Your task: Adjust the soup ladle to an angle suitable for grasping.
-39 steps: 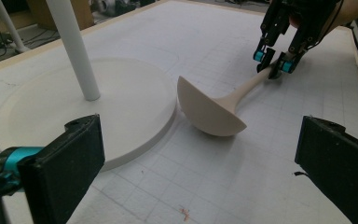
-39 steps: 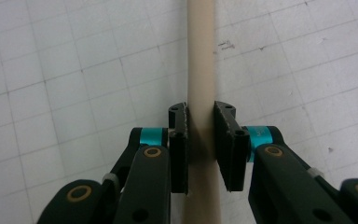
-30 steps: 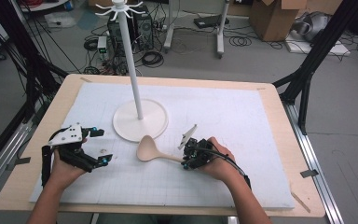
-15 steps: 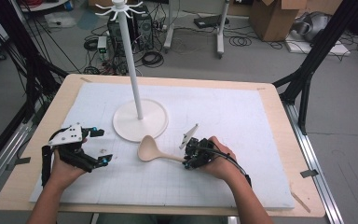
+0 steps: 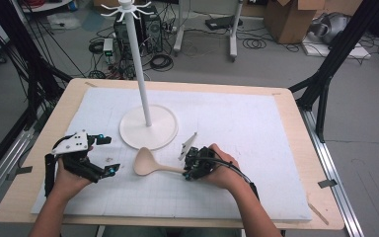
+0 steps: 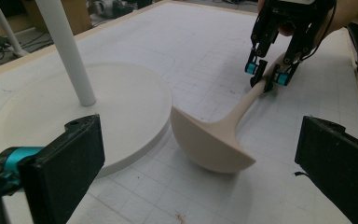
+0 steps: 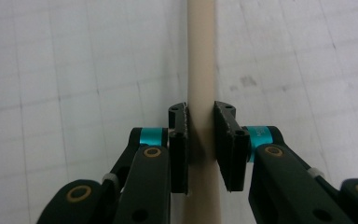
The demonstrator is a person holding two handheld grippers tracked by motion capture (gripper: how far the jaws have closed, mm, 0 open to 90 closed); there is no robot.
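A beige ladle (image 5: pixel 146 163) lies on the white mat, its bowl next to the stand's round base (image 5: pixel 149 129) and its handle running right. My right gripper (image 5: pixel 186 173) is shut on that handle; in the right gripper view both pads press the handle (image 7: pixel 201 56) from either side. From the left gripper view, the ladle's bowl (image 6: pixel 209 140) rests against the base rim and the right gripper (image 6: pixel 266 77) clamps the handle farther off. My left gripper (image 5: pixel 109 155) is open at the mat's left, jaws wide apart and holding nothing, pointing toward the ladle.
A white pole (image 5: pixel 138 64) rises from the base to a ring of hooks (image 5: pixel 126 7). The white gridded mat (image 5: pixel 237 123) covers a wooden table (image 5: pixel 296 123). Cables, boxes and black frame legs surround the table on the floor.
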